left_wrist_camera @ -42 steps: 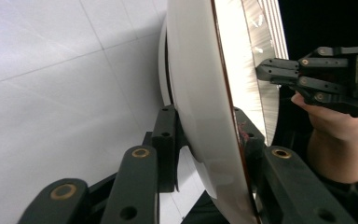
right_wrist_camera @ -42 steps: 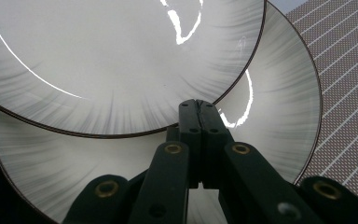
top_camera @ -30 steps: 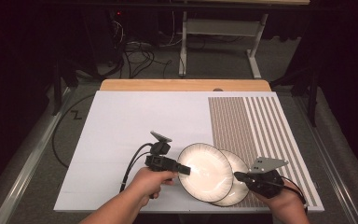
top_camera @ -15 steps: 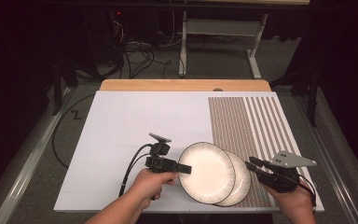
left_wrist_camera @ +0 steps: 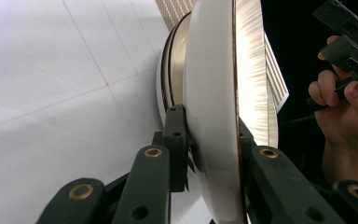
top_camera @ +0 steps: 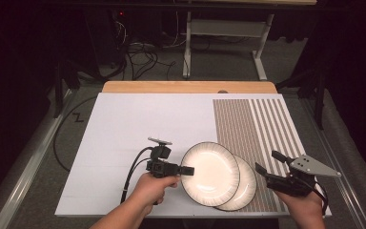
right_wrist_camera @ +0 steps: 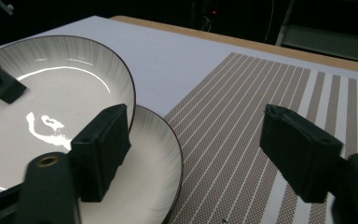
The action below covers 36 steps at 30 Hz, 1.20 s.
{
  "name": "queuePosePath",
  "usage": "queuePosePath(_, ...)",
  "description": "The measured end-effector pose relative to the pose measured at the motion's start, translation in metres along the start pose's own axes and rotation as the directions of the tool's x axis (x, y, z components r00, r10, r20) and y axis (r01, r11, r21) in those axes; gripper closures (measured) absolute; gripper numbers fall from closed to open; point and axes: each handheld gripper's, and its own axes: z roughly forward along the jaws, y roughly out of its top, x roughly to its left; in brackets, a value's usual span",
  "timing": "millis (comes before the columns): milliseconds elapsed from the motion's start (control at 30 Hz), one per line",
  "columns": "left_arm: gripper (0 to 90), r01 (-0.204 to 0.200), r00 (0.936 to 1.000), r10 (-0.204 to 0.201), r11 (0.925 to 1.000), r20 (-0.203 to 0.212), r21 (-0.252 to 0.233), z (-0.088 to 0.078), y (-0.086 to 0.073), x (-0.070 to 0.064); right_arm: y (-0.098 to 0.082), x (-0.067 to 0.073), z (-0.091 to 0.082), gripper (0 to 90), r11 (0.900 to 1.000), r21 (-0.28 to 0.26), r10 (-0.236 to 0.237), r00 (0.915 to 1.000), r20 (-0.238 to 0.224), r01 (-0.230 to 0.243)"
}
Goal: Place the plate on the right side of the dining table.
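Two white plates with dark rims overlap near the table's front edge. The upper plate (top_camera: 212,171) (left_wrist_camera: 214,93) (right_wrist_camera: 51,102) is tilted and partly covers the lower plate (top_camera: 247,183) (left_wrist_camera: 177,60) (right_wrist_camera: 154,154). My left gripper (top_camera: 187,170) (left_wrist_camera: 209,123) is shut on the upper plate's left rim, one jaw under it and one on top. My right gripper (top_camera: 269,163) (right_wrist_camera: 198,126) stands open just right of the lower plate, over the striped mat (top_camera: 252,119). Its jaws have just been opening and nothing is between them.
A white cover (top_camera: 138,124) lies over most of the table, with a wooden edge (top_camera: 186,87) at the far side. Beyond the table the floor is dark, with cables and a desk frame (top_camera: 219,28).
My right gripper has let go at the lower plate's right rim, opened wide and drawn back to the right. The left gripper and the upper plate have stayed put.
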Motion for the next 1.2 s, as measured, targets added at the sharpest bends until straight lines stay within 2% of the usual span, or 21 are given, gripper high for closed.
queuePosePath(133, 76.7, -0.027, 0.9996, 0.026, 0.9993, -0.005, -0.026, -0.002, 0.0, -0.001, -0.002, 0.001, 0.002, 14.6, 0.999, -0.047, 0.01, 0.9998, 0.016, -0.009)
queuePosePath(267, 77.2, -0.05, 0.9987, 0.05, 0.9977, -0.006, -0.046, -0.003, 0.0, -0.002, -0.003, 0.002, 0.004, 1.2, 0.996, -0.085, 0.02, 0.9992, 0.035, -0.017)
queuePosePath(367, 77.8, -0.057, 0.9984, 0.057, 0.9961, -0.007, -0.067, -0.004, 0.0, -0.002, -0.003, 0.002, 0.003, 1.1, 0.993, -0.113, 0.017, 0.999, 0.041, -0.012)
queuePosePath(500, 78.2, -0.098, 0.9952, 0.097, 0.9913, -0.009, -0.088, -0.004, 0.001, -0.004, -0.003, 0.001, 0.001, 1.1, 0.992, -0.124, 0.02, 0.9985, 0.051, -0.014)
queuePosePath(633, 78.8, -0.15, 0.9886, 0.149, 0.9818, -0.018, -0.116, -0.006, 0.001, -0.007, -0.004, 0.0, 0.001, 1.2, 0.992, -0.124, 0.022, 0.9983, 0.054, -0.015)
queuePosePath(767, 78.9, -0.217, 0.9761, 0.214, 0.9656, -0.04, -0.143, -0.009, 0.002, -0.01, -0.004, 0.0, 0.001, 1.1, 0.993, -0.121, 0.022, 0.9982, 0.057, -0.014)
queuePosePath(800, 78.9, -0.217, 0.9761, 0.214, 0.9656, -0.04, -0.143, -0.009, 0.002, -0.01, -0.004, 0.0, 0.001, 1.2, 0.993, -0.121, 0.023, 0.9982, 0.055, -0.016)
queuePosePath(833, 79.1, -0.239, 0.971, 0.234, 0.9579, -0.049, -0.159, -0.011, 0.002, -0.011, -0.004, 0.0, 0.001, 1.2, 0.993, -0.121, 0.023, 0.9982, 0.055, -0.016)
queuePosePath(1033, 79.2, -0.323, 0.9465, 0.313, 0.9239, -0.078, -0.205, -0.015, 0.001, -0.011, -0.005, -0.001, 0.002, 1.1, 0.993, -0.117, 0.021, 0.9983, 0.053, -0.015)
queuePosePath(1100, 79.2, -0.354, 0.9352, 0.343, 0.9086, -0.089, -0.221, -0.016, 0.001, -0.011, -0.005, -0.001, 0.002, 1.2, 0.993, -0.116, 0.025, 0.9983, 0.053, -0.018)
queuePosePath(1200, 79.4, -0.372, 0.9283, 0.358, 0.8957, -0.099, -0.244, -0.016, 0.001, -0.01, -0.005, -0.001, 0.002, 1.2, 0.994, -0.113, 0.019, 0.9986, 0.05, -0.014)
